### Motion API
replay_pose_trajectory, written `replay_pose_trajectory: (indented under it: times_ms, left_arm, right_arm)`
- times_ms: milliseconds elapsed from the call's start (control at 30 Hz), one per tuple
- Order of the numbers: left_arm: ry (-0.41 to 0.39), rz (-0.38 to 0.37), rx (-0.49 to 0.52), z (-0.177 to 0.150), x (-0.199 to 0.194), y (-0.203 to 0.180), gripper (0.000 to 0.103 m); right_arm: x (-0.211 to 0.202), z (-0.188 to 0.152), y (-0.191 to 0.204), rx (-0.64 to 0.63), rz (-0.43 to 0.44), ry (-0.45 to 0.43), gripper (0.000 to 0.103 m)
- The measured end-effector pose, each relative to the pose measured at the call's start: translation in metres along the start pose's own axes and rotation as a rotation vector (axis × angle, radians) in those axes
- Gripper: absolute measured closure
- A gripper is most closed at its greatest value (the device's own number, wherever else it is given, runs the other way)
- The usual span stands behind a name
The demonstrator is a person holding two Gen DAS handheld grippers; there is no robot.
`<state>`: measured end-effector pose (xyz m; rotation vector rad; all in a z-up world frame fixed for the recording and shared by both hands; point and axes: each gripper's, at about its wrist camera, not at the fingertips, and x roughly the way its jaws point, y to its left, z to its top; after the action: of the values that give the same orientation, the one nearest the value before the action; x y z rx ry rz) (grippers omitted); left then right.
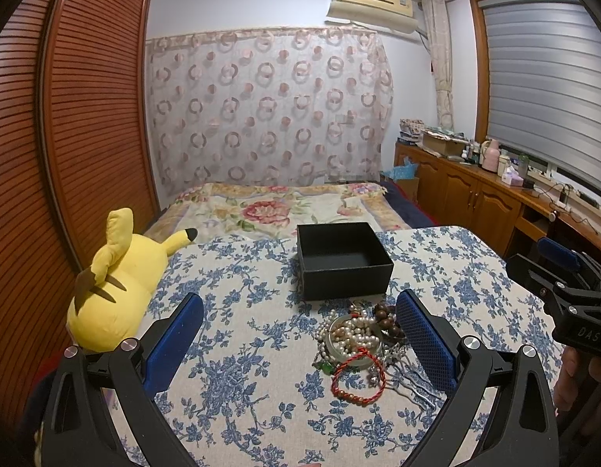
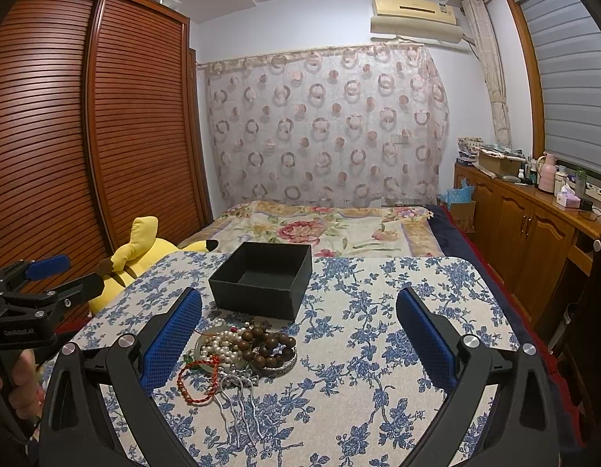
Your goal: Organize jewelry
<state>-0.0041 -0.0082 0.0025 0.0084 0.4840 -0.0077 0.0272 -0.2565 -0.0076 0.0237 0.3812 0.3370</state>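
Observation:
A heap of jewelry lies on the blue-flowered tablecloth: a pearl necklace (image 1: 351, 330) (image 2: 224, 344), a brown wooden bead bracelet (image 1: 386, 319) (image 2: 271, 344), a red cord bracelet (image 1: 359, 379) (image 2: 195, 381) and a silver hair comb (image 2: 238, 408). An open, empty black box (image 1: 343, 258) (image 2: 263, 274) stands just behind the heap. My left gripper (image 1: 298, 330) is open above the table, the heap by its right finger. My right gripper (image 2: 298, 330) is open, the heap by its left finger. Each gripper shows at the edge of the other's view: the right one (image 1: 565, 272), the left one (image 2: 47, 272).
A yellow plush toy (image 1: 117, 280) (image 2: 141, 257) lies at the table's left edge. A bed with a floral cover (image 1: 277, 206) is behind the table. A brown louvred wardrobe (image 1: 67, 136) stands to the left and a wooden sideboard (image 2: 526, 214) to the right.

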Motion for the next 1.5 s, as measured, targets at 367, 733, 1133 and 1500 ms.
replay_pose_trajectory:
  times_ms: [367, 733, 1133, 1500]
  left_arm:
    - [0.001, -0.001, 0.0, 0.001, 0.001, -0.004, 0.007]
    - [0.011, -0.011, -0.002, 0.005, 0.001, -0.008, 0.007]
    - [0.103, -0.045, -0.006, -0.023, 0.03, 0.008, 0.007]
    - [0.188, -0.095, 0.003, -0.043, 0.052, 0.011, 0.007]
  right_arm:
    - [-0.002, 0.002, 0.0, 0.0, 0.002, -0.001, 0.003]
    - [-0.003, 0.007, 0.013, -0.013, 0.003, 0.013, 0.003]
    - [0.024, -0.02, 0.005, -0.039, 0.053, 0.093, 0.012]
    - [0.067, -0.04, 0.005, -0.076, 0.125, 0.24, 0.046]
